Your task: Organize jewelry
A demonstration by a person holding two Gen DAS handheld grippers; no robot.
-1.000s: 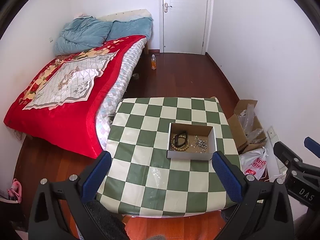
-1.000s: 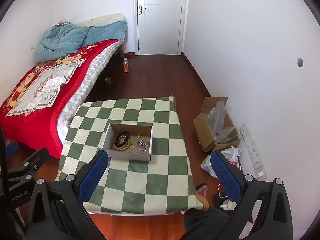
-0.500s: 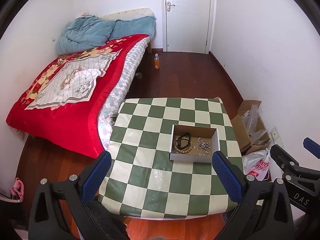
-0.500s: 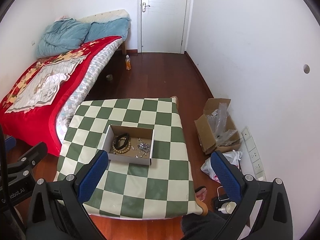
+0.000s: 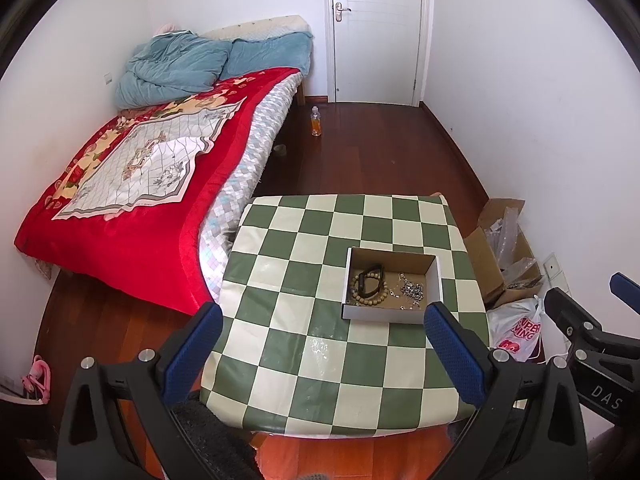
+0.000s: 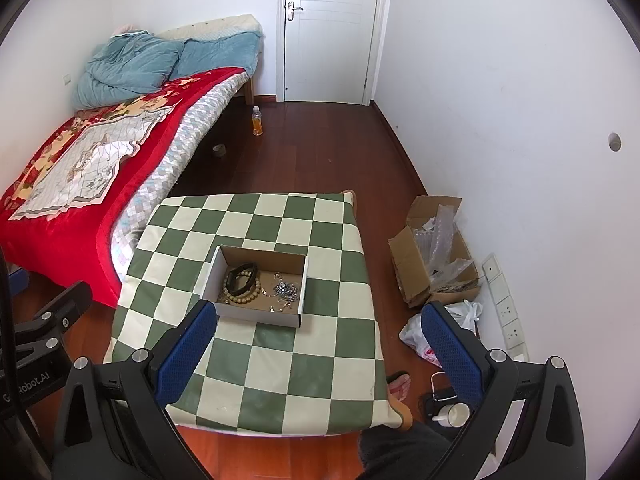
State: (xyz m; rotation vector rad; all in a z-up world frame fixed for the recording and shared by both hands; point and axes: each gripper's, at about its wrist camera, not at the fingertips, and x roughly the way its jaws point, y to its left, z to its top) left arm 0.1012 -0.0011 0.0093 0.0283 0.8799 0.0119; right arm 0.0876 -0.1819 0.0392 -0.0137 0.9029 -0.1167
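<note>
Both claws have drifted a bit w/ the view since a sec ago; the box point(image 5: 392, 286) sits lower-right in the left cam now, jewelry unmoved, so no progress either way. Beaded bracelet point(image 6: 240, 280) and silver chain point(image 6: 286, 290) lie inside the box near the bench's point(image 6: 256, 360) right edge. Left claw point(image 5: 320, 352) and right claw point(image 6: 320, 350) both gape wide, empty, hovering above the near edge, well apart from the box.

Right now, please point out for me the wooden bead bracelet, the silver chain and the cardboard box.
wooden bead bracelet point(image 6: 245, 298), right wrist view, on its front beads.
silver chain point(image 6: 286, 290), right wrist view, on the tangled middle.
cardboard box point(image 5: 383, 313), left wrist view, on its white front wall.
</note>
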